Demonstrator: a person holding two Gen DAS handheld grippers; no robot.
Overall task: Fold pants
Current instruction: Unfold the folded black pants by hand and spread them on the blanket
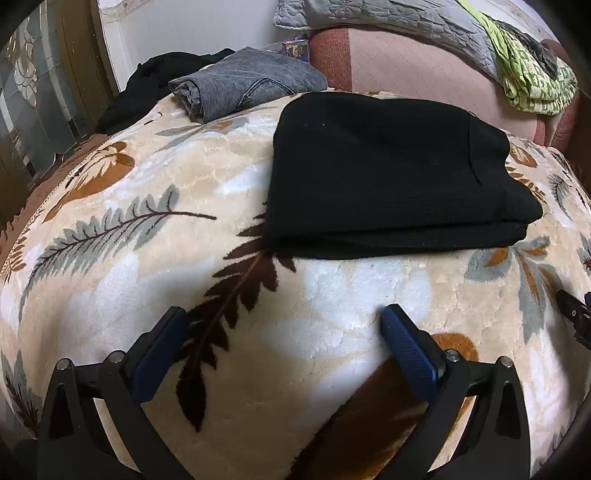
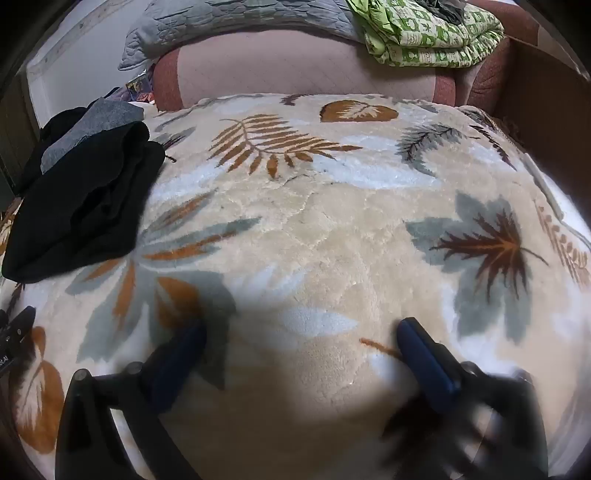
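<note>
Black pants lie folded into a flat stack on the leaf-patterned blanket. They also show at the left of the right wrist view. My left gripper is open and empty, hovering over the blanket just short of the stack's near edge. My right gripper is open and empty over bare blanket, to the right of the pants; its fingers are blurred. A part of the right gripper shows at the right edge of the left wrist view.
Folded grey jeans and a dark garment lie at the blanket's far left. A pink sofa back stands behind, with a grey quilt and a green patterned cloth on top. A brown box wall is at right.
</note>
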